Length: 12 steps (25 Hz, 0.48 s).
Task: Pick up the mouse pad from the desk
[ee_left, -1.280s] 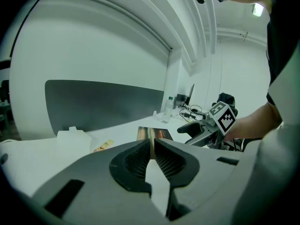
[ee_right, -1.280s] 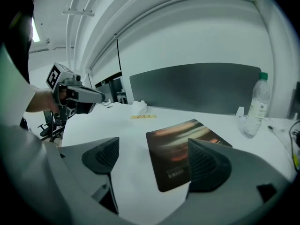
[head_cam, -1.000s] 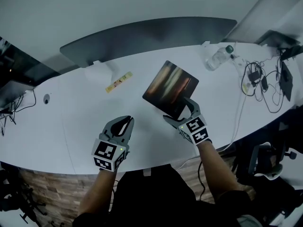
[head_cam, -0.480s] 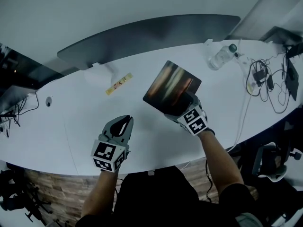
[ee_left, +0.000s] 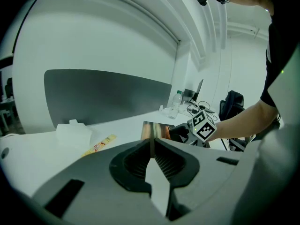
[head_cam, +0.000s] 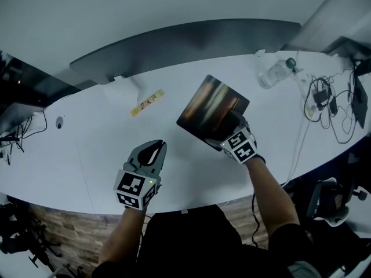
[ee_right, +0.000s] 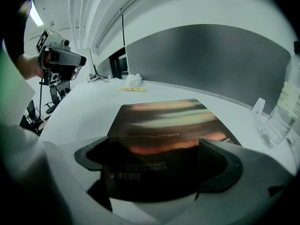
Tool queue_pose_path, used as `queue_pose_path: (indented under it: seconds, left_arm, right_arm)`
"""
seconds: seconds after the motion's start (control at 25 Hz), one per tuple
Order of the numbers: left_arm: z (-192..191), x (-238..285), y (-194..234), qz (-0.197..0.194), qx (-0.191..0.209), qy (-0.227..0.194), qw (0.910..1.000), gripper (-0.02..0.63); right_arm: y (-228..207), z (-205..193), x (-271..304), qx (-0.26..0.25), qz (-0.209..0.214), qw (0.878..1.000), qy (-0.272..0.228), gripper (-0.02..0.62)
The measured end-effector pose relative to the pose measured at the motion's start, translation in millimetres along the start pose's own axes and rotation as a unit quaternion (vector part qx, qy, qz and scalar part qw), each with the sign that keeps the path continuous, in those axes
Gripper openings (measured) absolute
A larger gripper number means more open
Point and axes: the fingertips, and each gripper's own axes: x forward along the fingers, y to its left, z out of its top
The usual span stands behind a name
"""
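Observation:
The mouse pad (head_cam: 211, 108), dark with orange and pale streaks, lies flat on the white desk (head_cam: 87, 149). My right gripper (head_cam: 224, 129) sits low at its near corner. Its jaws have just been opening and now stand wide, one on each side of the pad's near edge (ee_right: 164, 130), not pressing on it. In the right gripper view (ee_right: 154, 148) the pad fills the gap between the jaws. My left gripper (head_cam: 157, 146) rests near the desk's front edge to the left, shut and empty, with its pads (ee_left: 151, 146) together. From there the mouse pad (ee_left: 157, 130) shows further off.
A clear water bottle (head_cam: 277, 71) lies at the back right, close to the pad's far side (ee_right: 281, 107). Cables and a charger (head_cam: 327, 103) trail off the right end. A yellow strip (head_cam: 146, 102) lies at back left. A grey partition (head_cam: 185, 39) runs behind the desk.
My right gripper has come forward and down over the pad's near corner, and its jaws have spread wider. The left gripper has stayed in place.

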Motion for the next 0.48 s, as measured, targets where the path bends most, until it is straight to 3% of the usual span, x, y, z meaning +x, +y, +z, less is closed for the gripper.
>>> queue_pose_path:
  seconds: [0.48]
  left_arm:
    - [-14, -20, 4, 0.002, -0.018, -0.003, 0.9998, 0.035]
  right_arm:
    - [3, -2, 0, -0.001, -0.004, 0.999, 0.036, 0.543]
